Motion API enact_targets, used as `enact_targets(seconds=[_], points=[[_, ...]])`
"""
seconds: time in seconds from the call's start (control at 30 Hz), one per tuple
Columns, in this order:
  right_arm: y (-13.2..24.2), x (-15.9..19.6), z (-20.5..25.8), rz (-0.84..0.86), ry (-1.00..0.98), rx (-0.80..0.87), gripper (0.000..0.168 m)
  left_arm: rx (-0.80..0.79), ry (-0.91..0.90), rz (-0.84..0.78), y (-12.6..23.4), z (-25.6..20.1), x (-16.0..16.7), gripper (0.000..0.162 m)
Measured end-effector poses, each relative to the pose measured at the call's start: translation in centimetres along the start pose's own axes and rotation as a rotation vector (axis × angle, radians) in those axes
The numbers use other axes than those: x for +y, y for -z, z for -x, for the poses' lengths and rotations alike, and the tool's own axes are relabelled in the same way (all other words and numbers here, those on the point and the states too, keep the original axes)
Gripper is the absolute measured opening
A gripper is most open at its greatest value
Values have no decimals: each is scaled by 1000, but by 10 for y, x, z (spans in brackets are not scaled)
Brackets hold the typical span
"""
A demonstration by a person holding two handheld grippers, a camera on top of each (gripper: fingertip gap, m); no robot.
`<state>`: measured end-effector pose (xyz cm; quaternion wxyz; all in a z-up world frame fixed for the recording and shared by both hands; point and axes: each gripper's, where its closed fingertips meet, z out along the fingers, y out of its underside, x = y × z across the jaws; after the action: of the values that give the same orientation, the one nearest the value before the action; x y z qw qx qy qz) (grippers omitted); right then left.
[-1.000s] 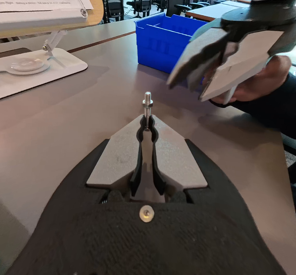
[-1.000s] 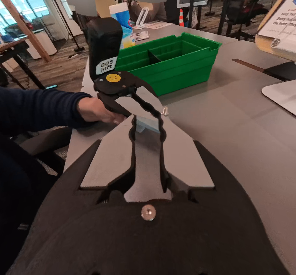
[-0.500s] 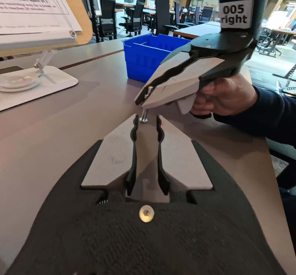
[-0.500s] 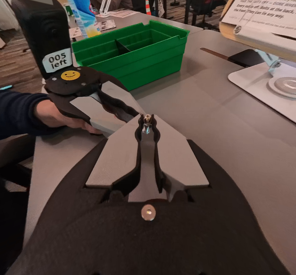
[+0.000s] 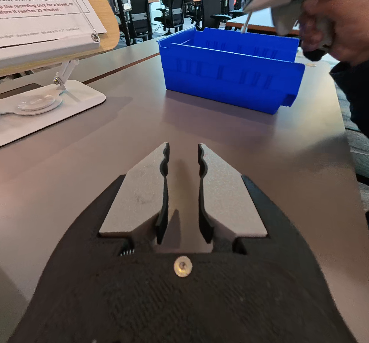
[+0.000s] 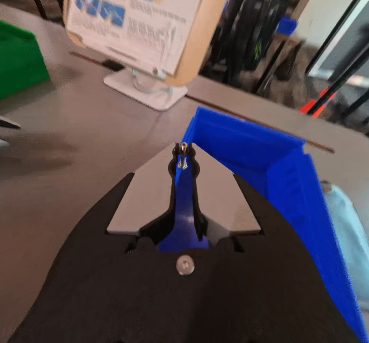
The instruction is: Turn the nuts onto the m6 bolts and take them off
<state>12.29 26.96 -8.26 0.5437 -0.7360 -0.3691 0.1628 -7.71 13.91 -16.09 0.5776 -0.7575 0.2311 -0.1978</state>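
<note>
My right gripper [image 6: 183, 146] is shut on a silver M6 bolt with a nut [image 6: 183, 157] on it and holds it over the near corner of the blue bin [image 6: 249, 149]. In the left wrist view the right gripper [image 5: 246, 10] is blurred at the top right, above the blue bin [image 5: 229, 78], with the bolt [image 5: 246, 24] hanging down from its tips. My left gripper [image 5: 183, 147] is open and empty, low over the grey table [image 5: 129, 133].
A white stand [image 5: 50, 102] holding a board with paper sheets [image 5: 40, 10] is at the left back. A green bin [image 6: 18, 64] is at the left in the right wrist view. A person's hand [image 5: 339, 20] holds the right gripper. Office chairs stand behind the table. The gap from one gripper's tips to the other's is roughly 25 cm.
My left gripper opened and let go of the bolt. My right gripper shut on the bolt with its nut and carried it up and right, over the blue bin.
</note>
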Motion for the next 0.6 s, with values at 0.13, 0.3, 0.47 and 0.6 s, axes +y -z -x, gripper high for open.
enact_targets(seconds=[0.13,0.3,0.47,0.6], points=[[-35,68,-61,261,-116,123,17,-12,-25,-2,1,0,-1,26],[-18,-35,-61,-54,-74,204,42,-24,-16,14,0,6,3,26],[-24,-98,49,-117,94,-67,57,-12,-4,23,-1,6,5,26],[-71,-60,144,-2,166,-296,64,-4,-6,29,-1,4,5,26]])
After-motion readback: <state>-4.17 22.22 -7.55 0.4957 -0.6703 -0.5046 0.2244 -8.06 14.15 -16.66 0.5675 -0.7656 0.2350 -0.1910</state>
